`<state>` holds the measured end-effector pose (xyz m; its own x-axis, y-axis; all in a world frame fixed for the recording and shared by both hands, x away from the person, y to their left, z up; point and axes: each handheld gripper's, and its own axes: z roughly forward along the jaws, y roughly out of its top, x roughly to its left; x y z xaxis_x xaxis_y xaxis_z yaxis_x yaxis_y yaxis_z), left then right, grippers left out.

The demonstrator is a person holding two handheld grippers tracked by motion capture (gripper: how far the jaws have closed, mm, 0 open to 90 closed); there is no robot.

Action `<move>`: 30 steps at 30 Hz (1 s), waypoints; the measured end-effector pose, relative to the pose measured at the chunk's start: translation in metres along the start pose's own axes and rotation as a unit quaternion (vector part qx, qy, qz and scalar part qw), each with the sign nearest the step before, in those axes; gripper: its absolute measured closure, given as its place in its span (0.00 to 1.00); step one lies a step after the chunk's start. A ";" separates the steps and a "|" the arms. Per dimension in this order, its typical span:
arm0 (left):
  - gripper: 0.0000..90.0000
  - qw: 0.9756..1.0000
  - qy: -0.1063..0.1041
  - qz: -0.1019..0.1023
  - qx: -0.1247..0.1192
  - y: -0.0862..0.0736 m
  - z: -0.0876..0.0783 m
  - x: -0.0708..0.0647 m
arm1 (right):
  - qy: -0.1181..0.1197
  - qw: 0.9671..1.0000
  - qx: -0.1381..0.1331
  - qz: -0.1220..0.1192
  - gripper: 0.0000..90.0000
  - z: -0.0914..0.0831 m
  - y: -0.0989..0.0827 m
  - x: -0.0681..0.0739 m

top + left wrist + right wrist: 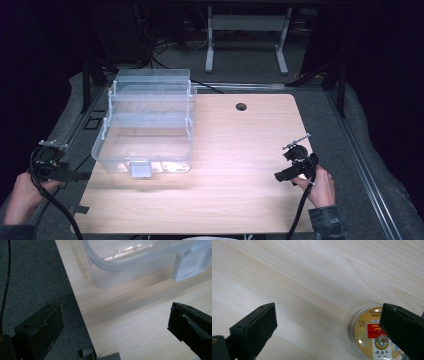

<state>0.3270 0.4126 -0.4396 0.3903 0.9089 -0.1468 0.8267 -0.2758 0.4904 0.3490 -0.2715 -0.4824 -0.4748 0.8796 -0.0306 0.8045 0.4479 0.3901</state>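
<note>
right tool (291,170) held low over the desk (240,150) at its near right, jaws spread wide, nothing between them. in the right gripper view, round yellow-labelled tin (375,333) lay flat on the wood, just beside the right-hand jaw, partly hidden by it. likely risk: tin sat off-centre to the jaws, so could have been nudged or skated across the smooth surface rather than caught. left tool (52,167) hung off the near left edge, over grey carpet (32,277), jaws likewise spread and empty. farther back, clear plastic tub (145,125) stood open on the left half; thin wall near the left jaws, easily knocked or shoved.
</note>
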 end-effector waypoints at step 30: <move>0.88 0.995 0.018 -0.084 0.045 0.080 0.083 0.038 | -0.003 1.000 -0.007 -0.030 0.11 -0.007 -0.001 0.032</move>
<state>0.4418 0.3992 -0.4772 0.2300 0.9547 -0.1886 0.9130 -0.1446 0.3816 0.3304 -0.2445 -0.4777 -0.5193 0.8525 -0.0596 0.7702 0.4971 0.3996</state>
